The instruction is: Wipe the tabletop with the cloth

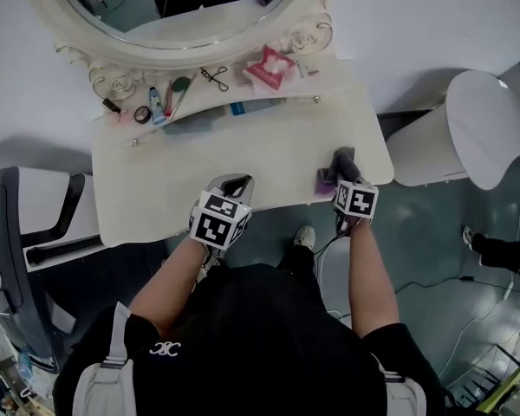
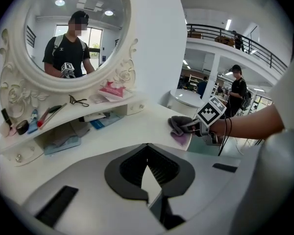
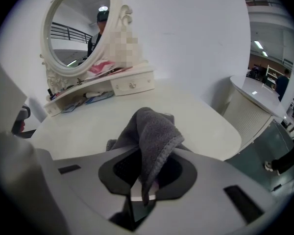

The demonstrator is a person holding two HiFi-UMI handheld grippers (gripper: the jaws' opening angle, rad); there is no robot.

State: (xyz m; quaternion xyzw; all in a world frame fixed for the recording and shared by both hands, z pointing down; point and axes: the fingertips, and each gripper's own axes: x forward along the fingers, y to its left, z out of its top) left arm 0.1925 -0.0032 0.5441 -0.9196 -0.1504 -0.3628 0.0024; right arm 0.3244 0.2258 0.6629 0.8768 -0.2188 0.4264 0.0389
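The right gripper (image 1: 344, 165) clamps a bunched grey cloth (image 3: 154, 131) against the front right of a white vanity tabletop (image 1: 269, 146) beneath an oval mirror (image 1: 182, 7). The left gripper (image 1: 232, 185), jaws together and empty, hovers at the front edge.

A grey cloth (image 3: 154, 131), purplish underneath, is hanging between the grey jaws of the right gripper (image 3: 143, 192); a white tabletop (image 3: 196, 116) is spreading beyond them; black-and-white squares are patterning its cube (image 1: 356, 200)
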